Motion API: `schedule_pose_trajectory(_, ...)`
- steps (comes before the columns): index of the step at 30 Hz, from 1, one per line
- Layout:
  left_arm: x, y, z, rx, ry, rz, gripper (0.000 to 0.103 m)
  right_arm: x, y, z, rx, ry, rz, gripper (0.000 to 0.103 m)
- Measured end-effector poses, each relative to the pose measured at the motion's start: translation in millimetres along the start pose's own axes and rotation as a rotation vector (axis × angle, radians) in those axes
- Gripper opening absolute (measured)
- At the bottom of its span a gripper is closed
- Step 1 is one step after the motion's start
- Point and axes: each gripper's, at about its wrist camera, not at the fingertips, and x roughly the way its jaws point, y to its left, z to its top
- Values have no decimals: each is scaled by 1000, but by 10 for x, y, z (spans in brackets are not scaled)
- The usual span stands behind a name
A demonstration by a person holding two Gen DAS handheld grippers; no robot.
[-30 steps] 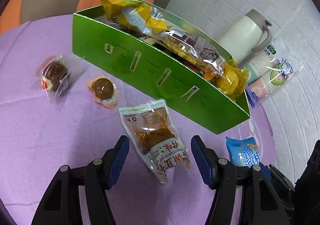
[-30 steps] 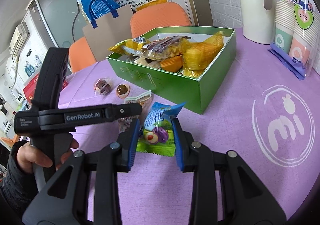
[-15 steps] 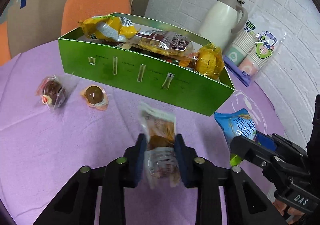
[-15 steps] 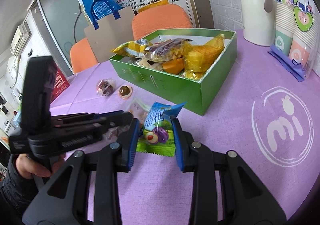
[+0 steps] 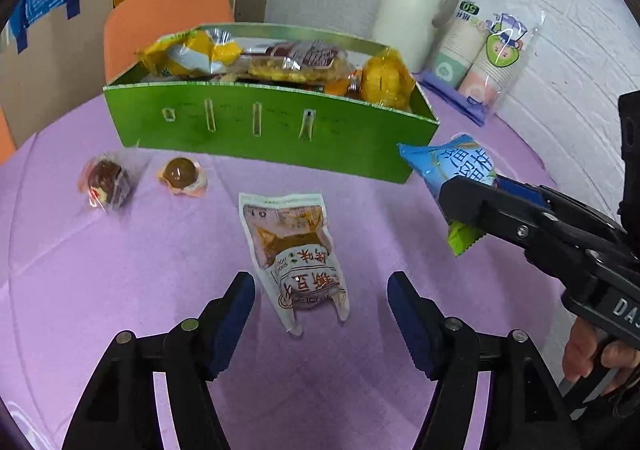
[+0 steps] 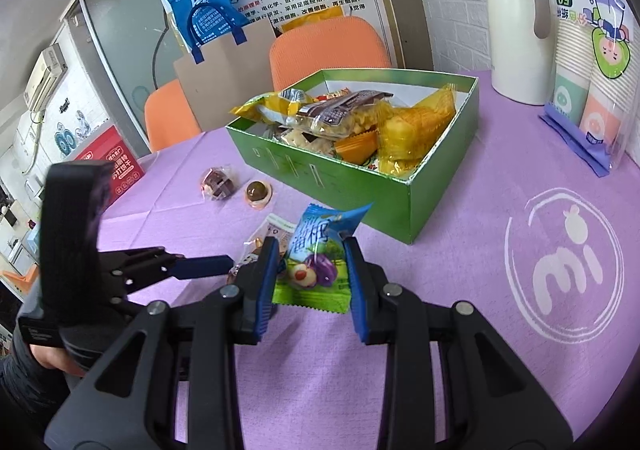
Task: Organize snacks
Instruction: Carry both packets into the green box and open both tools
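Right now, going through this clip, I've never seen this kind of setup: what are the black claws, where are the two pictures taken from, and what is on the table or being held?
There is no robot here. A person holds a two-finger gripper in each hand, and a fisheye camera on each looks forward along its fingers.

The left wrist view shows the left gripper. Its jaws are opening, and a clear pouch of brown snack lies between them on the purple tablecloth, untouched by the pads.

The right wrist view shows the right gripper clamped on a blue and green candy packet, lifted off the cloth.

Behind stands a green box already filled with snacks. Two small wrapped sweets lie to its left. A white jug and a pack of paper cups stand by the wall.
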Motion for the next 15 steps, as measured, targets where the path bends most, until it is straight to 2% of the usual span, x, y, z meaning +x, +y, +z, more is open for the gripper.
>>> schedule_pose_trajectory(3,96,51,16,-31,5,-19,66,2,3,-7,-6,3,2,35)
schedule_pose_trajectory(5,103,81,28,-38,-4,-7,54,12,-11,-11,-4,7,2,35)
schedule_pose_trajectory(6,106,102,35,-45,-6,-5,44,18,-20,-12,-2,9,1,35)
schedule_pose_trajectory(10,94,127,12,-49,-21,-8,37,15,-24,-18,1,10,1,35)
schedule_pose_trajectory(15,-78,168,35,-72,-61,-29,36,-50,19,56,-20,-13,2,34)
